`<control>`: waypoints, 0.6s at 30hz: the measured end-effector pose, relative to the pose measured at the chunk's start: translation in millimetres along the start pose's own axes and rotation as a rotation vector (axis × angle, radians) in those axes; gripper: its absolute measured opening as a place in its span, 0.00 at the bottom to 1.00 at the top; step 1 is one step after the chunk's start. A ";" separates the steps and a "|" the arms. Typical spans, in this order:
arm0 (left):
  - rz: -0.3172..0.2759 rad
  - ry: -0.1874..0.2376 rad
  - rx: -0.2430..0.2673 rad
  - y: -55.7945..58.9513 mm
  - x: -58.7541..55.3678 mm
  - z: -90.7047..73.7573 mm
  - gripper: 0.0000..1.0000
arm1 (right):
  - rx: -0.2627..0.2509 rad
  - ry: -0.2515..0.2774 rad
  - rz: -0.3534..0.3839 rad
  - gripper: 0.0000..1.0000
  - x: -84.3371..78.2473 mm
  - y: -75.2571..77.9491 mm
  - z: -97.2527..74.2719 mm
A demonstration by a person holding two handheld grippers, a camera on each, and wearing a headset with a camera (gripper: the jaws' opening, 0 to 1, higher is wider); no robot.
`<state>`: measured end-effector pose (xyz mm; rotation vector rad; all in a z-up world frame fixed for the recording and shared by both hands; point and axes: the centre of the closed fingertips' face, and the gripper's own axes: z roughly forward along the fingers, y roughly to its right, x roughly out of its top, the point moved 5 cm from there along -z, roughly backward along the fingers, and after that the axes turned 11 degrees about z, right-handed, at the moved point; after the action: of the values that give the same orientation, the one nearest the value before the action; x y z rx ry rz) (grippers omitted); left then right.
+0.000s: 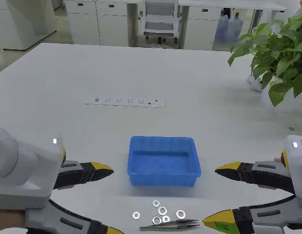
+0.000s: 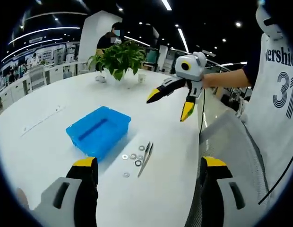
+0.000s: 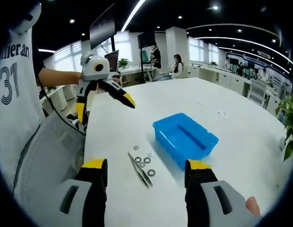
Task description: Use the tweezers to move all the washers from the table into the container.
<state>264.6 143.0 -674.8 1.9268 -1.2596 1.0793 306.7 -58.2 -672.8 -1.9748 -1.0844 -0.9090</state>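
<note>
Standing next to the white table (image 1: 141, 73) and going by the head view. In the lower left of the frame is the left gripper (image 1: 114, 201), yellow-tipped jaws spread wide with nothing between them. At bottom centre there's a little cluster of washers (image 1: 162, 210) lying flat on the tabletop, six as far as I can count. The tweezers (image 1: 170, 224) lie just below them, right up against the nearest couple. Just above that, dead centre, is the blue container (image 1: 163, 179), and its inside looks bare. Further up the frame a white power strip (image 1: 125, 101) lies flat on the table. Lower right is the right gripper (image 1: 211, 196), also gaping open and holding nothing. Both grippers sit well apart from the tweezers, one on each side. A leafy plant (image 1: 282, 53) fills the upper right corner. The left gripper view backs this up: the washers (image 2: 132, 157) and tweezers (image 2: 145, 159) sit just right of the container (image 2: 97, 132).
</note>
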 end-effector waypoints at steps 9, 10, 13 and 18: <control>0.004 -0.003 -0.004 -0.3 1.4 0.0 0.95 | -0.009 0.001 0.007 0.67 -3.1 2.3 -2.4; 0.004 -0.001 -0.003 -0.5 1.5 0.0 0.95 | -0.008 0.002 0.007 0.67 -3.5 2.6 -2.8; 0.001 -0.003 -0.001 -0.4 1.1 0.0 0.95 | -0.010 0.003 0.009 0.66 -3.8 3.6 -3.3; 0.000 -0.011 -0.004 -0.5 -0.8 0.2 0.95 | -0.012 0.002 0.012 0.66 -3.8 4.2 -3.1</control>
<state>265.0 143.4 -675.6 1.9329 -1.2671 1.0667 308.1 -64.0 -675.4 -1.9878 -1.0673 -0.9120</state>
